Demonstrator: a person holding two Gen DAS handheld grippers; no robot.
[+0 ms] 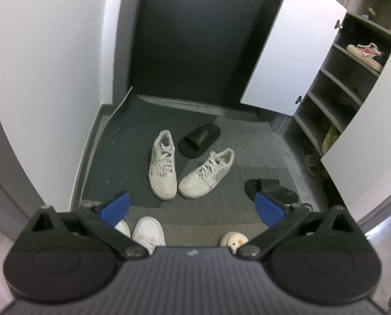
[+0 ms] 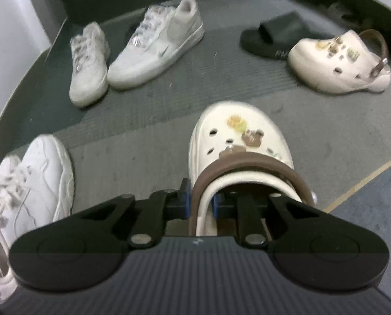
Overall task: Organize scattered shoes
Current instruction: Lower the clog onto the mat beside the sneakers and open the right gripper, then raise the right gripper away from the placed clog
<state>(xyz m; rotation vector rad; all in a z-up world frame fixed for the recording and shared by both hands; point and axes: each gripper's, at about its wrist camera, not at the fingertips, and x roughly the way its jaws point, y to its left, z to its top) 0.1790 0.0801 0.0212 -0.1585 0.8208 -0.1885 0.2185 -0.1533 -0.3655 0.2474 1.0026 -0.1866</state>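
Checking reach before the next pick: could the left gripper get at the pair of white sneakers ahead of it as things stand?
Probably yes. The left gripper is open and empty, and bare mat lies between it and the white sneakers; only the black slide sits behind them.

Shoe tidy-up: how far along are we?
Early. Done: one pink-and-white sneaker sits on a shelf of the open cabinet. In hand: the right gripper is shut on the rim and brown strap of a cream clog; the left gripper is open and empty. Left: its mate, two white sneakers, two black slides and another white pair, all on the floor.
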